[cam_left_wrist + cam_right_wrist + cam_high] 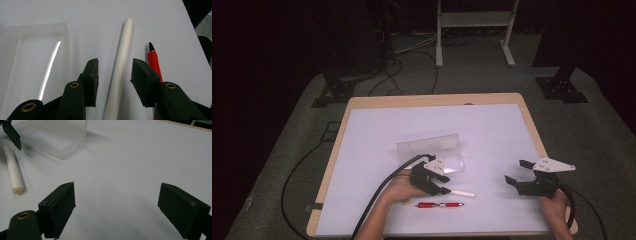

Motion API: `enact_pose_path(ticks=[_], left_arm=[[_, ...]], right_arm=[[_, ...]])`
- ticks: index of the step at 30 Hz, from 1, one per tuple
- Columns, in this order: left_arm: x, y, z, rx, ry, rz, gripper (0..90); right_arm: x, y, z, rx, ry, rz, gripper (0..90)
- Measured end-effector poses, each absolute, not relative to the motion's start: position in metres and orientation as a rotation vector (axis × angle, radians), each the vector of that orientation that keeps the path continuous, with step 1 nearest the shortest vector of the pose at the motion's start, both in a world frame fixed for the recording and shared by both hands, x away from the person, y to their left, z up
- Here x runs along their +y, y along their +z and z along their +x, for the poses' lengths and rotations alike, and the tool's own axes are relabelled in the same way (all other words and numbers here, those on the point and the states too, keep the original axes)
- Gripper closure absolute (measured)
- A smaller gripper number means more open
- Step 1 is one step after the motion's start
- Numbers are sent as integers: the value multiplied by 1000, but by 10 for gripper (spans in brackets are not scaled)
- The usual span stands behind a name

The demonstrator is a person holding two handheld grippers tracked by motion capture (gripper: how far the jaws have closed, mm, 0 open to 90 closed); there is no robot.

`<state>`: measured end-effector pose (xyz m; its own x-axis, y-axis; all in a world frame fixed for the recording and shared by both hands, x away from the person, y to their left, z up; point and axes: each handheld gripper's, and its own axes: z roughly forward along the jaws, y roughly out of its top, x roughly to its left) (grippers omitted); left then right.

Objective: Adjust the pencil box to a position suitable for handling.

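Nearest the person, a red pen with a silver middle band lay on the white table top. Just beyond it lay a white cylindrical stick, between the left gripper's parted jaws, neither pad touching it. To the right, the right gripper hovered with jaws wide and empty. Farther back sat an open clear plastic case.
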<state>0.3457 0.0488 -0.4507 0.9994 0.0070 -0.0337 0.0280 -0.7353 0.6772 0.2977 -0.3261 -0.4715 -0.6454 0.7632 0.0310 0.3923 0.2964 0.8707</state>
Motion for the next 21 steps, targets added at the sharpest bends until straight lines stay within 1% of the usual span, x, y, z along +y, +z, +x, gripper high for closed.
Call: enact_pose_path(ticks=[8,12,19,21], left_arm=[[46,-454,346,0,-47,2430,675],[44,-455,346,-13,-53,2444,707],[42,-458,346,-11,-61,2458,724],[42,-458,346,-17,-70,2460,746]], right_arm=[[-326,-471,298,2177,1299,1038,136],[-326,-471,297,2177,1299,1039,136],[-326,-471,297,2176,1300,1039,136],[-326,-471,297,2177,1299,1038,136]])
